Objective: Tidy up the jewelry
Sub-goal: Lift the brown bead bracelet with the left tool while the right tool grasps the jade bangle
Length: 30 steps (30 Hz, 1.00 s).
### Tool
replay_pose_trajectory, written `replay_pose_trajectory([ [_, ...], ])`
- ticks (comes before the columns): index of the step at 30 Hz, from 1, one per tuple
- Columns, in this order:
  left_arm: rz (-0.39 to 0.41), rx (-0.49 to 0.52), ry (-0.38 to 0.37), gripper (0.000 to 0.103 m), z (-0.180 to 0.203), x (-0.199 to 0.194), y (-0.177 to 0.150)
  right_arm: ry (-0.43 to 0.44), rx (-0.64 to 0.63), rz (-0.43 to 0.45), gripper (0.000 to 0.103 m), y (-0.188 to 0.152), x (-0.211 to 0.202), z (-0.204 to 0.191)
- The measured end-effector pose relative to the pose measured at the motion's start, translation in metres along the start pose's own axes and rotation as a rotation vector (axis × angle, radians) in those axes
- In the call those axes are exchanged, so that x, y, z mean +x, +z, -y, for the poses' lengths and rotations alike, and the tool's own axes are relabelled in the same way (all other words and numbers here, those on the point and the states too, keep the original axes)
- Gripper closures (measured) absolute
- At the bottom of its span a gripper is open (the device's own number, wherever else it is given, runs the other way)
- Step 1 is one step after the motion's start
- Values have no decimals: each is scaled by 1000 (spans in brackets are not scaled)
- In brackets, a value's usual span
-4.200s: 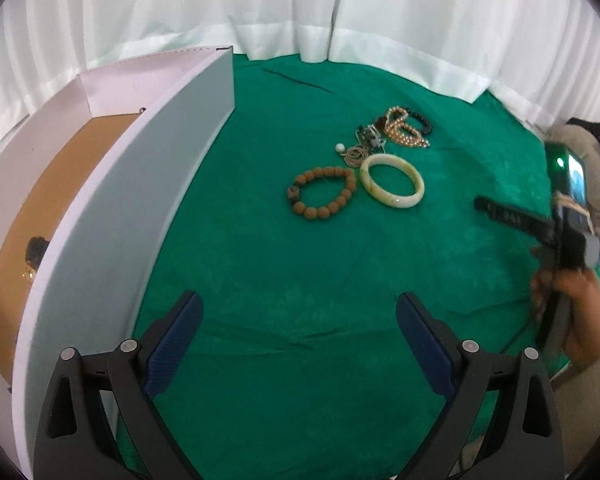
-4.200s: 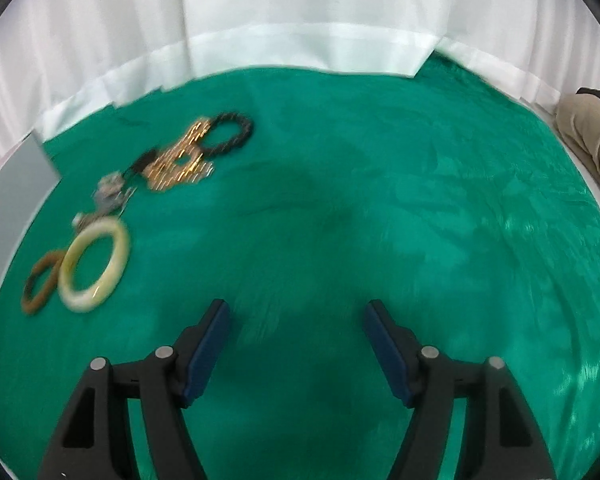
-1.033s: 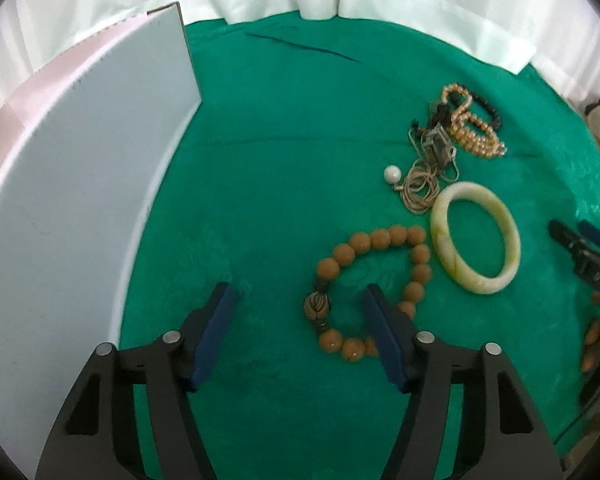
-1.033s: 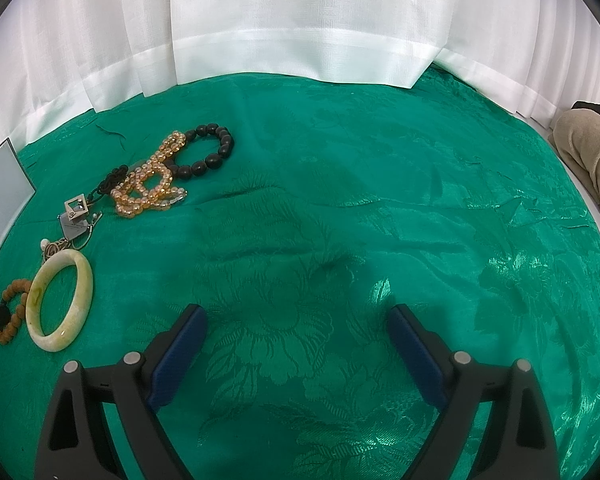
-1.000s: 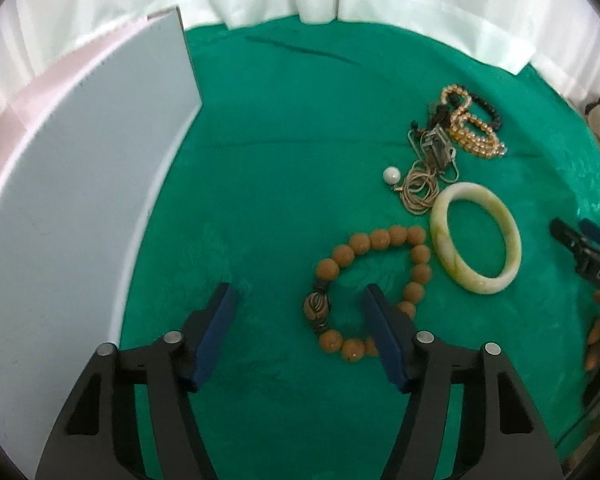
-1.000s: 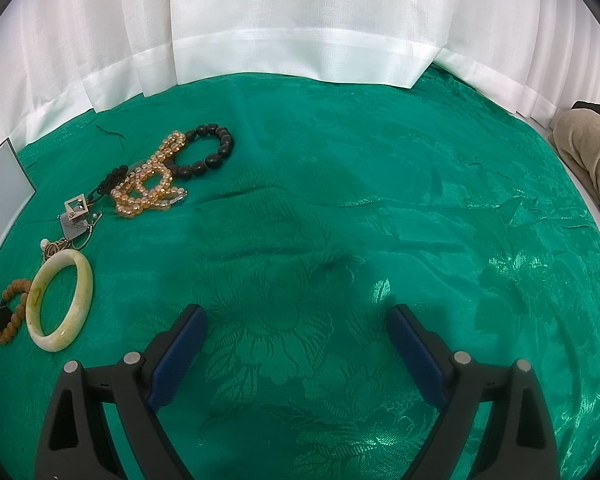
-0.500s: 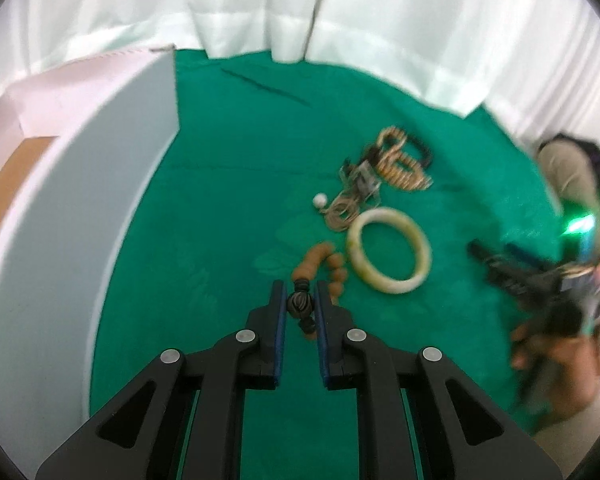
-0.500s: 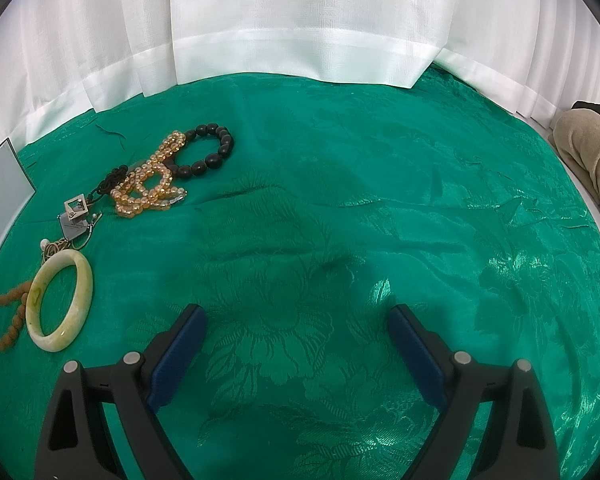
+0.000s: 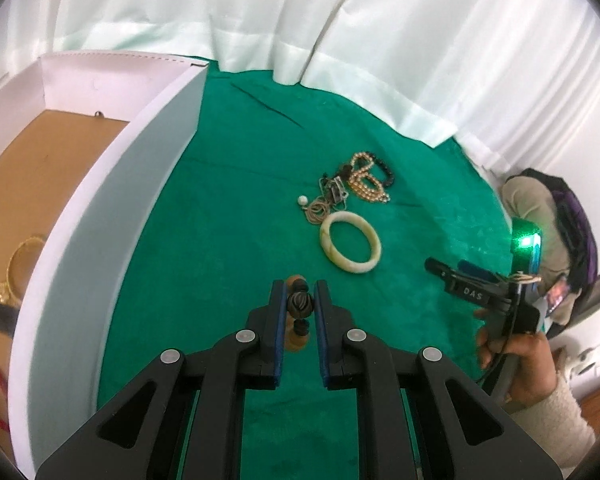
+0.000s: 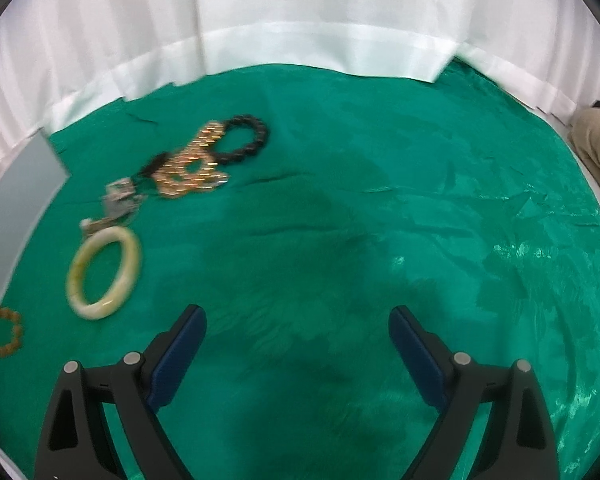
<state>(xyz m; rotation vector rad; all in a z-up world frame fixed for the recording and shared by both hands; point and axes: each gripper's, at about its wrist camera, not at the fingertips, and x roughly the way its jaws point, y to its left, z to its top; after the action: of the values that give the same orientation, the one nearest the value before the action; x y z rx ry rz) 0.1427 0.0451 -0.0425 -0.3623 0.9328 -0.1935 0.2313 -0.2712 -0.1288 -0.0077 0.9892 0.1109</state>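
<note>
**A:** What do you have?

**B:** My left claw is closed on the carved bead of the wooden bracelet. It is lifted off the green tabletop, just right of the box. The rest of the strand hangs below, out of sight. My right claw gapes wide over bare cloth, holding nothing.

**A:** What could go wrong?

**B:** I pinch one round bead, so it could roll out of the pads. The hanging loop could also catch the box wall as I cross it.

**A:** Count what is out.

**B:** One pale bangle, one black bead bracelet, one gold bead strand, and one corded pendant with a white pearl. Inside the box I think I see a gold ring shape and something red, but it is too blurred to count.
</note>
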Motion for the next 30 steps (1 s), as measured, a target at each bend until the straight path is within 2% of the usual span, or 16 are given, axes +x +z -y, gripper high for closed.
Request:
replay_pose_trajectory([
  [7, 14, -55, -45, 91, -11, -24, -6, 206, -66, -21, 9, 15, -33, -32],
  [10, 30, -65, -41, 91, -15, -36, -7, 247, -50, -52, 10, 37, -37, -37],
  [11, 34, -66, -40, 91, -16, -38, -8, 261, -61, -79, 14, 45, -36, -43],
  [13, 42, -71, -44, 91, -19, -43, -10, 309, -95, -132, 43, 51, -30, -59],
  [15, 48, -74, -47, 91, -22, -46, -11, 359, -128, -195, 49, 51, -23, -81],
  [17, 53, -74, -47, 91, -23, -49, -13, 352, -207, -237, 55, 47, -13, -108],
  [21, 57, -72, -51, 91, -25, -54, -17, 281, -353, -264, 65, 37, 7, -154],
  [23, 58, -74, -57, 91, -27, -57, -19, 229, -400, -289, 66, 31, 22, -169],
  [24, 59, -74, -58, 91, -28, -58, -20, 214, -414, -294, 68, 29, 25, -173],
  [25, 59, -73, -58, 91, -28, -59, -21, 197, -430, -302, 78, 27, 29, -177],
  [27, 57, -71, -55, 91, -29, -60, -23, 166, -458, -300, 88, 24, 32, -182],
  [30, 56, -75, -51, 91, -31, -63, -25, 180, -458, -288, 92, 19, 24, -180],
])
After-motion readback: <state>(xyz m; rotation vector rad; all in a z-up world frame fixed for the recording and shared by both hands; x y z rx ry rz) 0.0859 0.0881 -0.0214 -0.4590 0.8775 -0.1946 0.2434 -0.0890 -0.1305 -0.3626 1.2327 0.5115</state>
